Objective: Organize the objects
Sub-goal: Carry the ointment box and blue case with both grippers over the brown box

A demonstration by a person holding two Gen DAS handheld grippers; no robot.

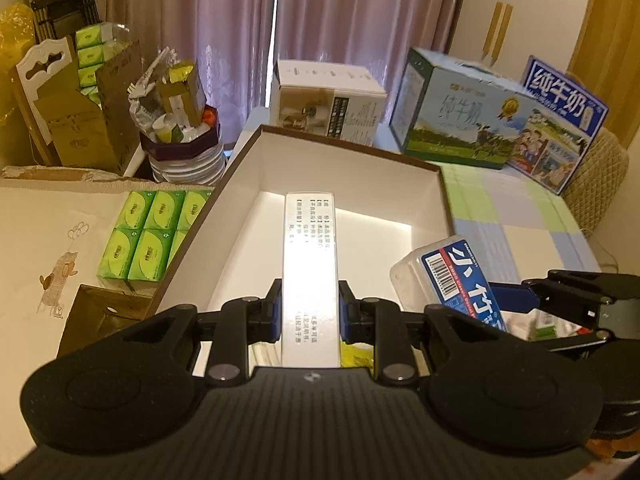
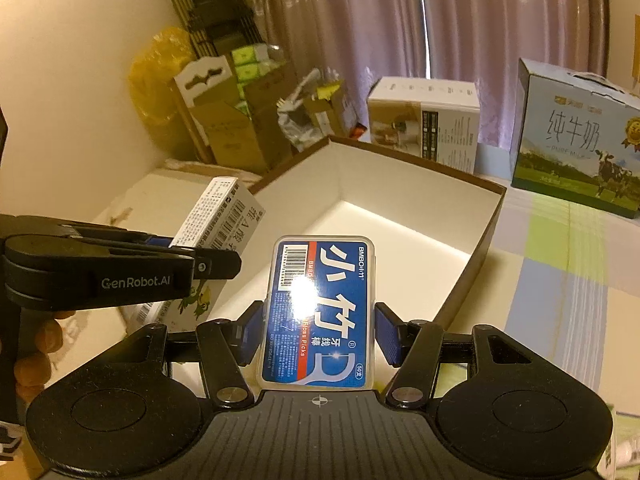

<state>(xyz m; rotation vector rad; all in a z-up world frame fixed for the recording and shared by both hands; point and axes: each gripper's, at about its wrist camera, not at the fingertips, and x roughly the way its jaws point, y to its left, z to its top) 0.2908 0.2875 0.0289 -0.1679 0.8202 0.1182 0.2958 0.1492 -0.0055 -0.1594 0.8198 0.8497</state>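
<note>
My left gripper (image 1: pixel 309 308) is shut on a long white carton (image 1: pixel 309 264) with printed text, held over the near edge of the open brown box (image 1: pixel 348 148) with a white inside. My right gripper (image 2: pixel 320 326) is shut on a clear floss-pick case with a blue label (image 2: pixel 324 312), held just before the same box (image 2: pixel 492 216). The case also shows in the left wrist view (image 1: pixel 452 276), right of the carton. The left gripper and the white carton (image 2: pixel 220 216) appear at the left of the right wrist view. The box inside looks bare.
Green tissue packs (image 1: pixel 148 236) lie left of the box. Two milk cartons (image 1: pixel 448 112) (image 1: pixel 560 120) and a white box (image 1: pixel 328 100) stand behind it on the checked tablecloth (image 1: pixel 520 224). A cluttered bin (image 1: pixel 180 120) and cardboard boxes (image 1: pixel 88 120) stand at far left.
</note>
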